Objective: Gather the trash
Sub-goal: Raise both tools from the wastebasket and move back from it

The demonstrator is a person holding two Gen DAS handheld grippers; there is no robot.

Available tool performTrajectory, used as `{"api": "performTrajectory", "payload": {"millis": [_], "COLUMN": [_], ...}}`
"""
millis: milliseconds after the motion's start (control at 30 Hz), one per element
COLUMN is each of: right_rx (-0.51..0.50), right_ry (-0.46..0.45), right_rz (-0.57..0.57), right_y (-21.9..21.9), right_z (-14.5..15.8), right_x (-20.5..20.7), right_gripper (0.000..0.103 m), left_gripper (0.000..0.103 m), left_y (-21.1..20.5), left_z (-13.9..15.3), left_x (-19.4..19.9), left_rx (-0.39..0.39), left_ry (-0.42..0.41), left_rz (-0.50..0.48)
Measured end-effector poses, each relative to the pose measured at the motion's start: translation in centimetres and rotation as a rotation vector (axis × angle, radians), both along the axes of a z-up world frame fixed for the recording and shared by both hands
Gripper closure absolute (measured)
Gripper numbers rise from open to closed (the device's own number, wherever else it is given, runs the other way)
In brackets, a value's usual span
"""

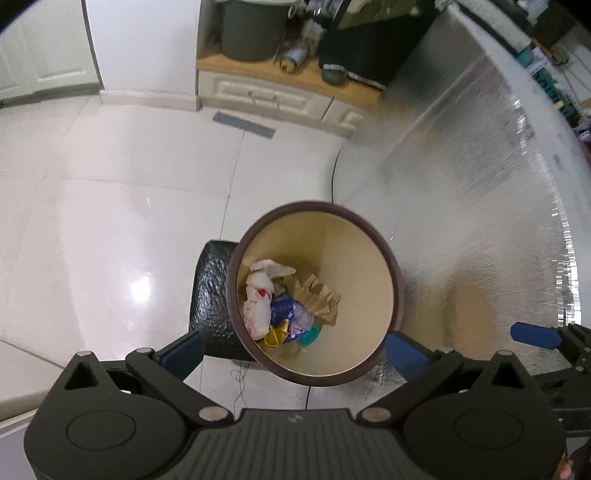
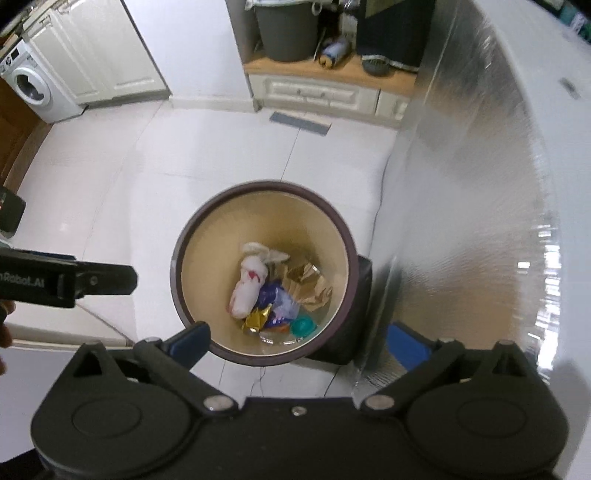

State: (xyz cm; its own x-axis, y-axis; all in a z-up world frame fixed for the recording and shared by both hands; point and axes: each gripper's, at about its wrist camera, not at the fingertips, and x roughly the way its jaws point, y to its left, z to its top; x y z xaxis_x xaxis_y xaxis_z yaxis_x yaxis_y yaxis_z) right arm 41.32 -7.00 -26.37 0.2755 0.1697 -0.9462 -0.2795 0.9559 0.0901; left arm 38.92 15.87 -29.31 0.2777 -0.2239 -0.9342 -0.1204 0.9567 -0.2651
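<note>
A round bin (image 1: 364, 273) with a dark brown rim and cream inside stands on the white tiled floor, seen from above. It holds trash (image 1: 284, 306): a crumpled white tissue, brown paper, blue and gold wrappers and a teal cap. My left gripper (image 1: 295, 352) hangs above the bin's near rim, open, with nothing between its blue pads. In the right wrist view the same bin (image 2: 207, 266) lies below my right gripper (image 2: 299, 343), also open and holding nothing. The left gripper (image 2: 74, 282) shows at the left edge of that view, and a right gripper finger (image 1: 535, 336) at the right edge of the left wrist view.
A tall silver foil-covered surface (image 1: 480, 184) curves along the right of the bin. A black textured object (image 1: 210, 302) sits against the bin. At the back are a low cabinet with a grey bucket (image 1: 251, 29), a grey mat (image 1: 243, 125) and a washing machine (image 2: 29, 85).
</note>
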Motion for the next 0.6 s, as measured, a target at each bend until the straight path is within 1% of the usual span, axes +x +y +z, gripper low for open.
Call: {"api": "performTrajectory", "payload": {"millis": [67,233,433,600], "right_rx": [0.007,0.051,0.079,0.082], "right_ry": [-0.029,-0.085,-0.198,-0.268], "right_rz": [-0.017,-0.068,-0.088,-0.119], "right_y": [-0.4,-1.5,-2.8,-4.3], "right_z": [1.7,5.7,10.9,14.7], "right_x": [-0.7,-2.4,-5.4,-8.6], "right_gripper": [0.000,0.000,0.000,0.000], "left_gripper": [0.000,0.000,0.000,0.000], "left_y": [-0.1,-0.8,-1.4,-2.4], "left_z": [1.6,5.9,11.7,16.0], "left_x": [-0.8,-3.2,-6.9,-10.2], "left_rx": [0.002,0.055,0.085,0.098], "left_ry": [-0.026,-0.085,-0.201,-0.289], "left_rz": [-0.005,-0.024,-0.030,-0.026]}}
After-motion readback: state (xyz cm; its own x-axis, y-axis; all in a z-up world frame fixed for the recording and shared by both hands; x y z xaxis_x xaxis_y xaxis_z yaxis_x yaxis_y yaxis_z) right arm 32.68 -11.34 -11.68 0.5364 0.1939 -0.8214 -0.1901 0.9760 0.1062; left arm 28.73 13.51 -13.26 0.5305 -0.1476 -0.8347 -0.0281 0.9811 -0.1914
